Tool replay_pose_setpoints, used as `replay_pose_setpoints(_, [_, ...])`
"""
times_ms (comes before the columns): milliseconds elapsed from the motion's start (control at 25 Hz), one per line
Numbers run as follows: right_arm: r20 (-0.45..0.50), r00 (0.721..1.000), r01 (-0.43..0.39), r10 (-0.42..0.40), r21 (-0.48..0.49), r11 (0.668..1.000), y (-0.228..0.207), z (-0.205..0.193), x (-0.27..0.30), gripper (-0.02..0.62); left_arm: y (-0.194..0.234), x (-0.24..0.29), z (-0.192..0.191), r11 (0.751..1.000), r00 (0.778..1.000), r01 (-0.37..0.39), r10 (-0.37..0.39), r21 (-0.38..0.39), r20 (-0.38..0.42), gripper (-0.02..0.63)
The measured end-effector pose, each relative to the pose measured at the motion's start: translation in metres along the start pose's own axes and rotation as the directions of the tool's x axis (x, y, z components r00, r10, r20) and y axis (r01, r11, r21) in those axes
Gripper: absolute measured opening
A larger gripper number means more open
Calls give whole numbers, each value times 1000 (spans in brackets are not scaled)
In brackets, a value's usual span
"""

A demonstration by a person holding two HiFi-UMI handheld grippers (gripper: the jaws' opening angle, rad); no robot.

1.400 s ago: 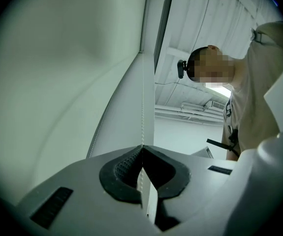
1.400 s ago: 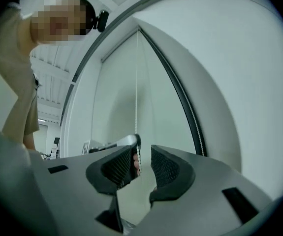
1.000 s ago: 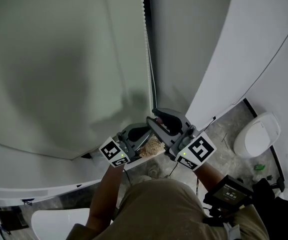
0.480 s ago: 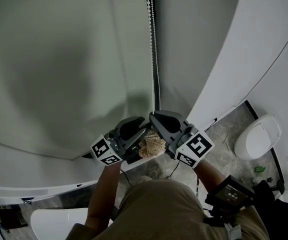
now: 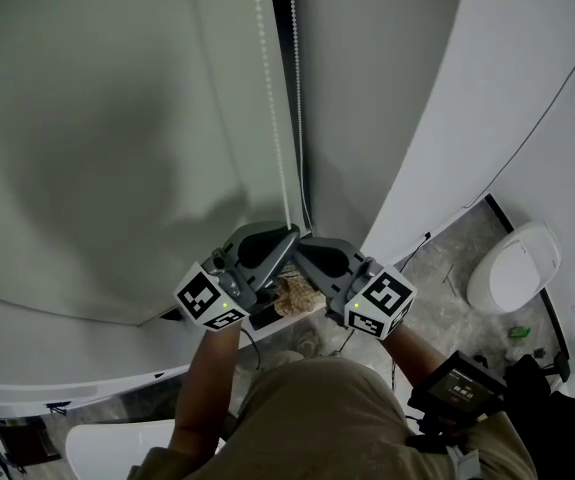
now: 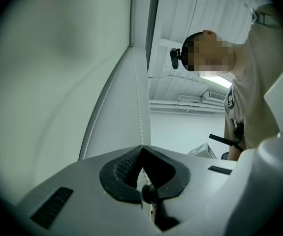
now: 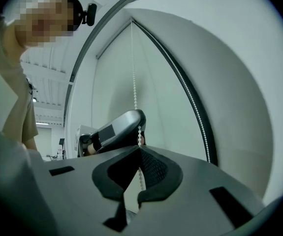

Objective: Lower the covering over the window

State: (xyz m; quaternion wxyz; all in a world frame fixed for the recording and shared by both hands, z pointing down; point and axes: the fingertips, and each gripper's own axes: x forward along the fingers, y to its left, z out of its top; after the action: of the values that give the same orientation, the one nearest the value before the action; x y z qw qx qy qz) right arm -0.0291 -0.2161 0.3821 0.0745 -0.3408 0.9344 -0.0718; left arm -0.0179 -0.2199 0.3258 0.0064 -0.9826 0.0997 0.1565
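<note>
I've got both tongs on the bead chain [image 5: 272, 118] that works the blind [image 5: 107, 118], since pulling it hand over hand is, I judge, how the sheet comes down. My left tongs [image 5: 287, 234] are the higher pair. Their jaws have just been closing and now pinch the beads [image 6: 137, 107] between the pads. My right tongs [image 5: 303, 248] sit just below, close against the left, jaws together on the chain [image 7: 134, 73] as well. One pair always keeps hold, so the chain can't slip back.

The blind hangs as a pale grey-green sheet over the window to my left. I can't tell where its bottom edge is, so I can't judge how far it has left to drop. The roller is cut off at the top of the head view. A second strand [image 5: 295, 78] runs loose beside the dark frame, and its lower loop is hidden behind my tongs. Both pairs seem to grip one strand (the right gripper view suggests it), though I can't be sure.
</note>
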Motion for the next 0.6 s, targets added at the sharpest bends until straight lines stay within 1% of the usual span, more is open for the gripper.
replay_pose_setpoints(80, [10, 1000, 0, 1, -77, 997, 4, 9, -5, 9, 2, -5, 4, 1000, 999, -26, 25, 14, 20, 16])
replay_pose_setpoints(120, [38, 999, 6, -2, -105, 994, 6, 18, -9, 9, 4, -7, 4, 999, 999, -41, 40, 34, 14, 15])
replay_pose_setpoints(200, [127, 992, 28, -13, -116, 993, 7, 42, -17, 59, 9, -12, -4, 996, 998, -60, 63, 72, -27, 15])
replay_pose_setpoints(280, [177, 984, 51, -28, -128, 990, 7, 62, -18, 83, 7, -14, -23, 996, 995, -52, 59, 78, -81, 15])
replay_pose_setpoints(360, [173, 985, 51, -25, -146, 988, 8, 70, -14, 98, -3, -16, -46, 998, 992, -33, 39, 51, -118, 15])
replay_pose_setpoints(440, [144, 989, 34, -12, -152, 988, 10, 69, -8, 98, -14, -22, -58, 1000, 993, -28, 29, 14, -116, 15])
replay_pose_setpoints(520, [113, 994, 19, -1, -155, 988, 12, 63, -3, 97, -19, -28, -57, 999, 994, -33, 33, 3, -107, 15])
replay_pose_setpoints(600, [100, 995, 6, 10, -152, 988, 15, 59, 0, 89, -22, -31, -54, 1000, 993, -23, 25, 15, -114, 15])
